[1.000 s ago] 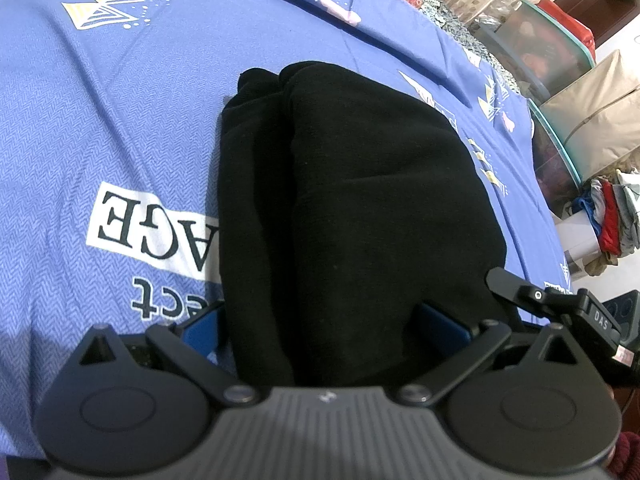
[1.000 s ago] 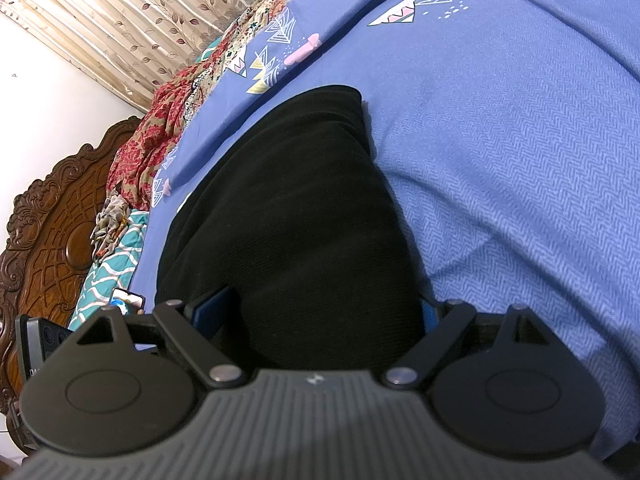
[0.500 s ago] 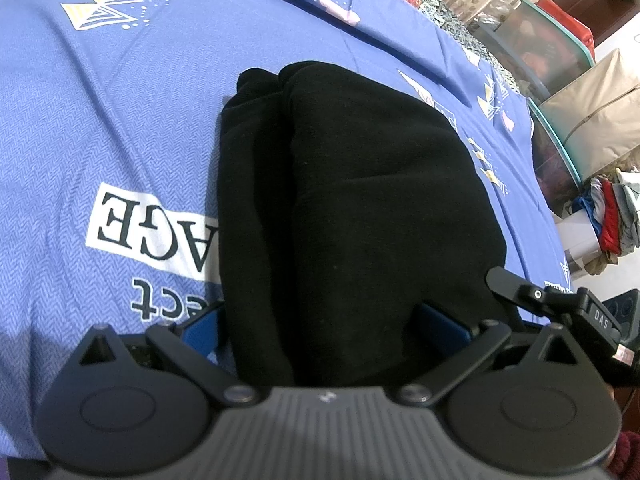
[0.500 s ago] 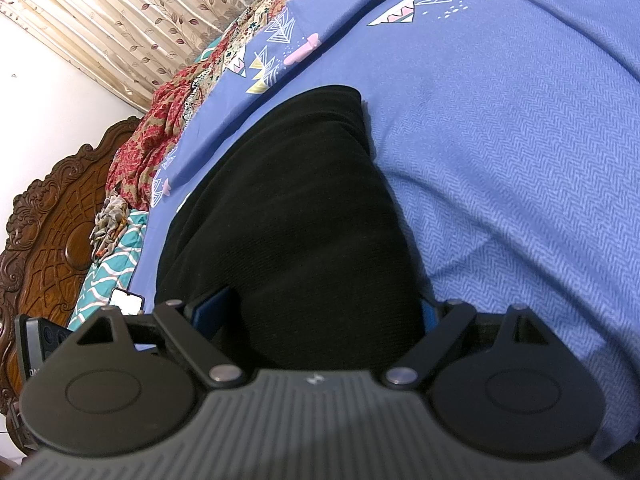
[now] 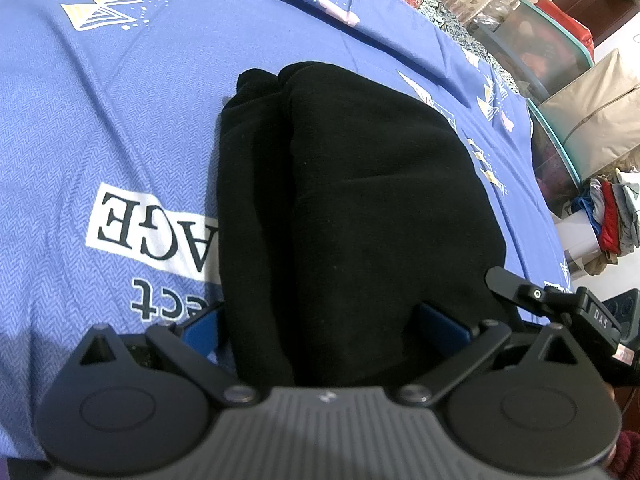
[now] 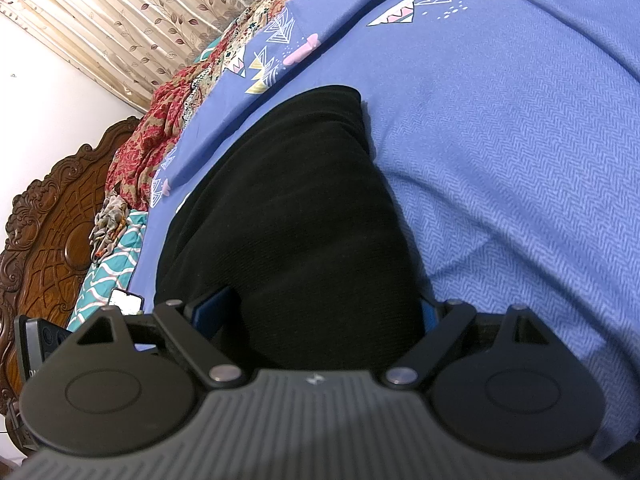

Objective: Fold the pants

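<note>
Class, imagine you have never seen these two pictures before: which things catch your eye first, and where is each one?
The black pants, folded into a long thick bundle, lie in the middle of the blue printed bedsheet. Each gripper straddles the bundle's near end with wide jaws: the left gripper and the right gripper. In the right wrist view a carved wooden headboard stands at the far left.

A blue printed bedsheet [image 5: 120, 128] covers the bed, with a carved wooden headboard [image 6: 44, 232] and leaf-patterned curtain [image 6: 120, 12] behind.
</note>
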{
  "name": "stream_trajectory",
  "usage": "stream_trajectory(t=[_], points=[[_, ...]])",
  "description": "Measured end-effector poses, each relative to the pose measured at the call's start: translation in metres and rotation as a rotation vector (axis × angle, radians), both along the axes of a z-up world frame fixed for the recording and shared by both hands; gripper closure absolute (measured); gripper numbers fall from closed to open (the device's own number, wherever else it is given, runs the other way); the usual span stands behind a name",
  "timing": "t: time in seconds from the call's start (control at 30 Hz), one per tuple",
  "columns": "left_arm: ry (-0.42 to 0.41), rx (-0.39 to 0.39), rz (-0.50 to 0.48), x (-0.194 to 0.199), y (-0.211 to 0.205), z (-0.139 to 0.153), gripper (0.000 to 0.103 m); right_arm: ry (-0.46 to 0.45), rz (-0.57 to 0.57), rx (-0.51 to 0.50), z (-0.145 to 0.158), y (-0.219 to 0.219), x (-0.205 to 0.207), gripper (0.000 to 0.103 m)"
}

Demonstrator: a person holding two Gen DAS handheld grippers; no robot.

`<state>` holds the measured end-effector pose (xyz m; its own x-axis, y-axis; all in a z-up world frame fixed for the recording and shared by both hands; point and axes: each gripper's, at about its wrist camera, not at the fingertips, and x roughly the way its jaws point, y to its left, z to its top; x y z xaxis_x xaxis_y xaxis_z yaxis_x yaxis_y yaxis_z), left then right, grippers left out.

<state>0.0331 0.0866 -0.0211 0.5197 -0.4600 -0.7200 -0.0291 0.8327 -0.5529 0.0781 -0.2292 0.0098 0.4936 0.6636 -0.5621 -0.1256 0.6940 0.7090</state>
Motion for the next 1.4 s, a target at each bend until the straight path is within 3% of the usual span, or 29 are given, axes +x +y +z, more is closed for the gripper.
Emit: stream_trajectory(t=[1.4], points=[[0.000,0.001,-0.001,-0.0003,-0.0003,0.0007,0.000,0.001,-0.003,-0.012,-0.0027,-0.0038,-0.0011,0.012]])
